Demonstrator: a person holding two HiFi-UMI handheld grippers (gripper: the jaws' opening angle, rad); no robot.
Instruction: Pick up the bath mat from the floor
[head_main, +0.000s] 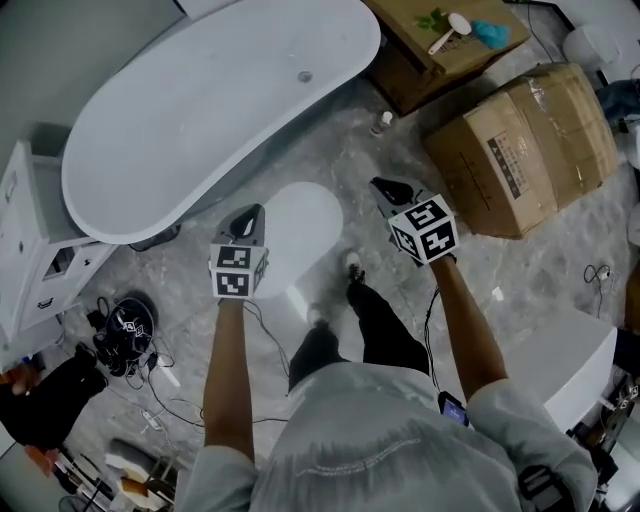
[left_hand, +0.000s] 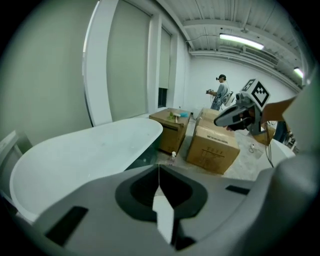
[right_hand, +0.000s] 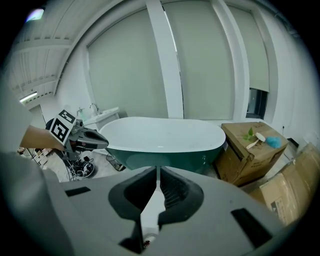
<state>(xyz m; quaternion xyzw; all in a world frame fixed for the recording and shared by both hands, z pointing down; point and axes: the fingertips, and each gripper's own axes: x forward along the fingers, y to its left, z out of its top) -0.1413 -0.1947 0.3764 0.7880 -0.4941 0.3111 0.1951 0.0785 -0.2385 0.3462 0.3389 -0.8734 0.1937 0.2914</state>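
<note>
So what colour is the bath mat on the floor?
Plain white, no pattern visible. The bath mat shows best in the head view.

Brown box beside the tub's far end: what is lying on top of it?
On the brown box lie a white long-handled brush, a blue puff and a green sprig. Its closed top hides whatever is inside.

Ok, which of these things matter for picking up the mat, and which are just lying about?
For the job:
- bath mat, on the floor
- left hand-held gripper, shut, empty
- right hand-held gripper, shut, empty

Lying about:
- bathtub
- cardboard box
- small bottle
- cable bundle
</note>
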